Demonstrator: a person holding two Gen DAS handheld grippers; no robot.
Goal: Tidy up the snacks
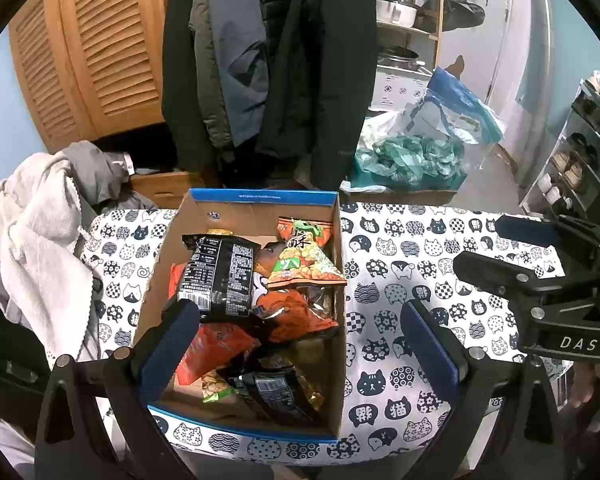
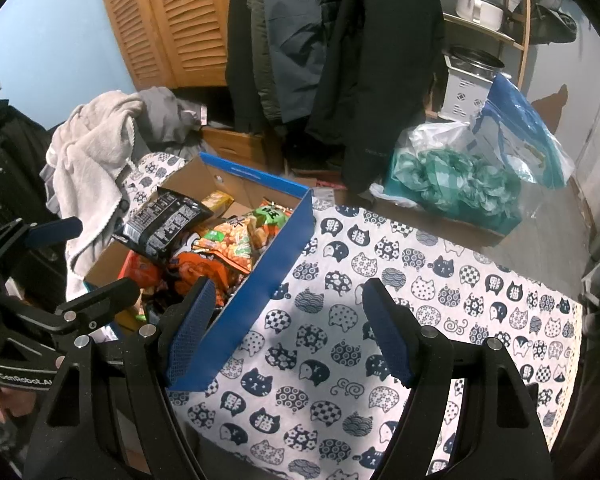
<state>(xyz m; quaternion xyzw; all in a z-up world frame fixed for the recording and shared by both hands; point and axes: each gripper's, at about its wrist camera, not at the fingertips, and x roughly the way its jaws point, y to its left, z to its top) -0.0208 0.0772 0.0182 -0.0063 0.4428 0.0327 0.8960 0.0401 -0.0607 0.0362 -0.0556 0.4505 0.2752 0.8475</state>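
Observation:
An open cardboard box with a blue rim point(image 1: 260, 197) stands on the cat-print tablecloth point(image 1: 420, 280). Several snack packets fill it: a black packet point(image 1: 220, 276), a green-and-orange peanut packet point(image 1: 304, 256), an orange packet point(image 1: 296, 312) and a red one point(image 1: 216, 352). My left gripper point(image 1: 300, 328) hovers open above the box, one finger over its left side and the other past its right wall. My right gripper point(image 2: 290, 316) is open over the cloth beside the box's blue wall point(image 2: 268, 280), with nothing between its fingers. Each gripper also shows in the other's view: the right gripper point(image 1: 500, 252) and the left gripper point(image 2: 80, 264).
A white fleece and grey clothes point(image 1: 40, 240) are heaped at the table's left end. Dark coats point(image 1: 260, 60) hang behind the box. Plastic bags with green stuff point(image 1: 408, 160) sit on the floor at back right, beside a shoe rack point(image 1: 572, 160). Bare patterned cloth point(image 2: 420, 300) lies right of the box.

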